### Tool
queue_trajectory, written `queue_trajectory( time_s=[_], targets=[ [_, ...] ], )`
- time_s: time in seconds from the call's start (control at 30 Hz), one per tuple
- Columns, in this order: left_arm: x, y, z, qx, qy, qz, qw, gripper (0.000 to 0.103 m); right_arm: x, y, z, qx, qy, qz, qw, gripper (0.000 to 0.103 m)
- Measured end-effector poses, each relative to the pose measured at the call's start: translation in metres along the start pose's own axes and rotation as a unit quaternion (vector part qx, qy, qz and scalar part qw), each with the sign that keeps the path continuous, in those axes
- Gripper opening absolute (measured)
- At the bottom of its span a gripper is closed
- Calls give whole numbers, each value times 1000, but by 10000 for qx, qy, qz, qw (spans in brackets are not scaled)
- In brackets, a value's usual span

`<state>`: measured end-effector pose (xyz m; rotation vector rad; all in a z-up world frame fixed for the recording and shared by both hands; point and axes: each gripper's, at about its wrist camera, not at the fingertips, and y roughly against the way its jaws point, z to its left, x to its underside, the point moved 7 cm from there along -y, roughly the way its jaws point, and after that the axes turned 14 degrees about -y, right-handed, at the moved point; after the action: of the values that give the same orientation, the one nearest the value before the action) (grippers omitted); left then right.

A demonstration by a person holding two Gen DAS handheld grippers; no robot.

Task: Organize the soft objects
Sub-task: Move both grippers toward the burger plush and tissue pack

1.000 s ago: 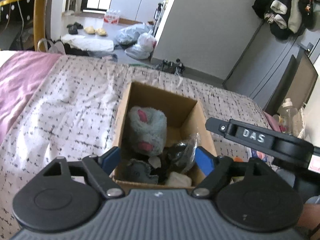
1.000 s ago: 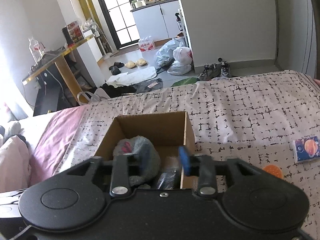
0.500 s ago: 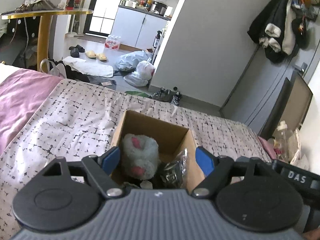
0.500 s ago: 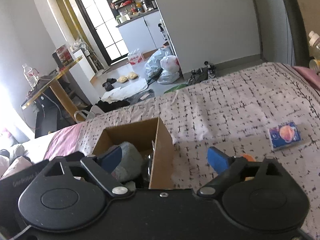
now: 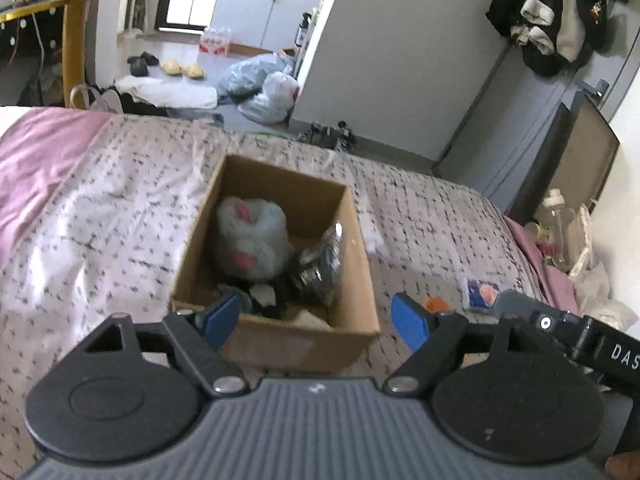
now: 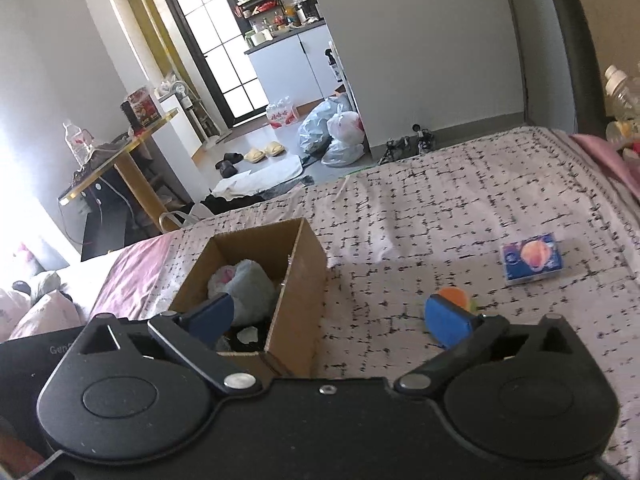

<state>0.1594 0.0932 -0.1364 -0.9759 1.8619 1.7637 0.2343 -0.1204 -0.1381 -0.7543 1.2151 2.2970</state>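
2 soft things are left out on the bed [image 6: 460,184]: a small orange ball [image 6: 454,296] and, beyond it, a blue tissue pack [image 6: 532,258] printed with a peach. Both lie to the right of the cardboard box [image 6: 298,280], the ball near it and the pack further off, well apart from the box wall.

Most of the tidying looks done. Inside the cardboard box sits a grey plush toy [image 5: 250,240] with pink patches, against the back-left corner, with a crinkled dark plastic-wrapped bundle [image 5: 320,268] beside it along the right wall. Some smaller dark and white pieces lie nearer the front wall, too jumbled to name.

The right gripper [image 6: 332,316] hangs above the box's right front corner. Its jaws are opening, spread wide with nothing between them; the right blue pad sits in front of the ball in that view. The left gripper [image 5: 316,314] hovers over the box's front wall with its jaws spread and empty too.

By my reading, the ball is the likely next pick, then the tissue pack, and the job is finished.
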Motion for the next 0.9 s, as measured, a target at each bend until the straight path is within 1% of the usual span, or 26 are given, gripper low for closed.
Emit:
queue_trajectory(
  time_s=[0.07,0.1,0.13,0.2,0.4,0.53,0.77,0.9],
  targets=[
    [4,3,-5,-27,25,14,10000,94,1,7,-6,13,54,-26,10000,103],
    [6,4,-6,-58,61,9,10000,102,2,11,-8,18,92,-42,9999,103],
    [7,5,-8,-49,124,-4,9999,103,2,15,-11,25,132,-59,9999,103],
    [11,5,-13,51,172,7,9998,103,3,23,-17,21,178,-72,9998,103],
    [20,7,-31,-34,-96,44,9999,103,2,47,-42,57,77,-182,9998,103],
    [23,7,-45,30,-278,88,9996,103,3,59,-59,131,-2,-252,9996,103],
    [25,6,-77,157,-789,164,9966,103,4,76,-81,145,-161,-396,9990,103],
    [23,3,-92,256,-830,186,9960,103,4,82,-93,168,-233,-435,9986,103]
  ],
)
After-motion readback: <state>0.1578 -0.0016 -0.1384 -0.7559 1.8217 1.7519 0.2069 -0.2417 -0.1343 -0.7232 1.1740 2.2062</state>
